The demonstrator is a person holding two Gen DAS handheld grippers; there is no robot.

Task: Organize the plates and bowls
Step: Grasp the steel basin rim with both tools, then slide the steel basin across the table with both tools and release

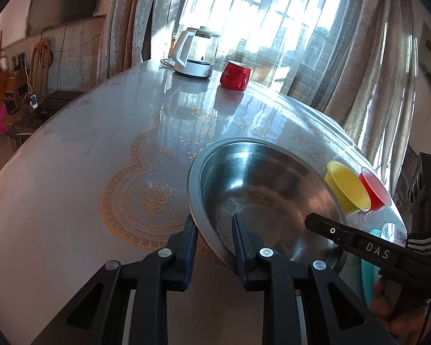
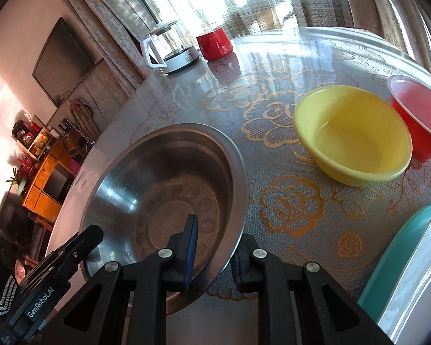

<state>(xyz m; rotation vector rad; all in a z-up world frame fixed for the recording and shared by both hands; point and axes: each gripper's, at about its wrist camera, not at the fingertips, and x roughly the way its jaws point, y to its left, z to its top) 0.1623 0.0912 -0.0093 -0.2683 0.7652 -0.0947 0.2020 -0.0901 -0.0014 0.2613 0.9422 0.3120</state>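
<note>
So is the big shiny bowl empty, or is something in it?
Empty. The steel bowl shows only its bare patterned bottom in both wrist views; nothing lies inside, though one finger of each gripper reaches over its rim.

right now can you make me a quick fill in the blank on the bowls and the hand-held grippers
Both hand-held grippers, left and right, straddle the rim of the ____ bowl.
The red bowl sits right beside the ____ bowl.
The mug next to the kettle is ____.

Missing words: steel; yellow; red
</note>
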